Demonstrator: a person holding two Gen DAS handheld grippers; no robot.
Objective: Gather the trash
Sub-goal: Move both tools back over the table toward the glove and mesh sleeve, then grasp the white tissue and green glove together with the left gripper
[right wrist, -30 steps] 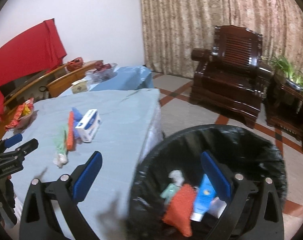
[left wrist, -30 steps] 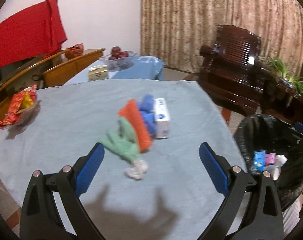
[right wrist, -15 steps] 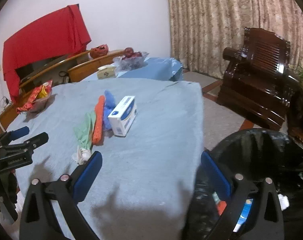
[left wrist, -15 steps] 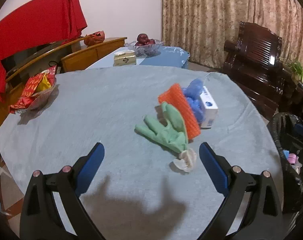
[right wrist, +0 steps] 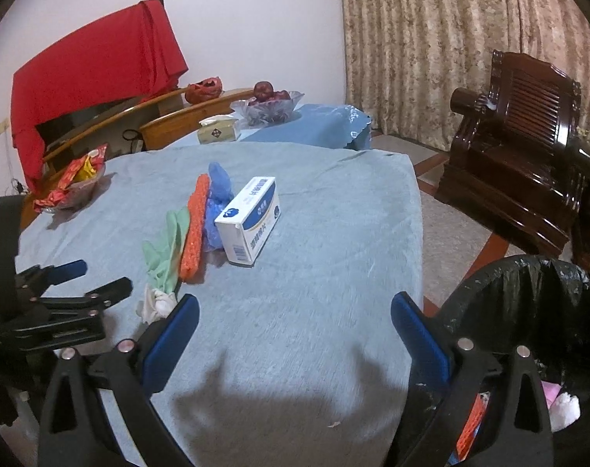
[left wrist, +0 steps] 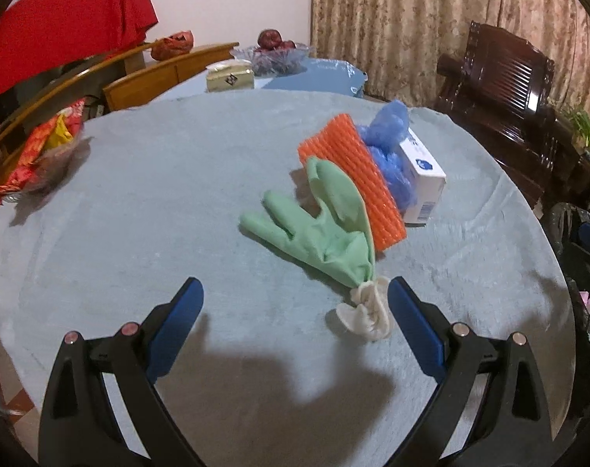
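Note:
On the grey-blue tablecloth [left wrist: 158, 202] lie a green glove [left wrist: 326, 229], an orange ribbed sponge [left wrist: 353, 183], a blue crumpled bag [left wrist: 388, 144], a white and blue box [left wrist: 423, 179] and a white crumpled tissue [left wrist: 366, 309]. My left gripper [left wrist: 295, 311] is open and empty; the tissue lies just inside its right finger. My right gripper [right wrist: 295, 323] is open and empty over the table's near edge. The box [right wrist: 250, 220], sponge [right wrist: 195, 229], glove [right wrist: 164, 249] and tissue [right wrist: 156, 303] lie ahead to its left. The black trash bin [right wrist: 528, 311] stands at the right.
A snack bowl [left wrist: 38, 155] sits at the table's left edge. Behind stand a second table with a tissue box [left wrist: 229, 74] and fruit bowl [left wrist: 273, 52], wooden chairs [left wrist: 166, 74], and a dark armchair [right wrist: 516, 144]. The left gripper shows in the right wrist view [right wrist: 61, 295].
My left gripper has swung left and come closer to the glove and tissue. My right gripper has moved from over the bin to the table's edge.

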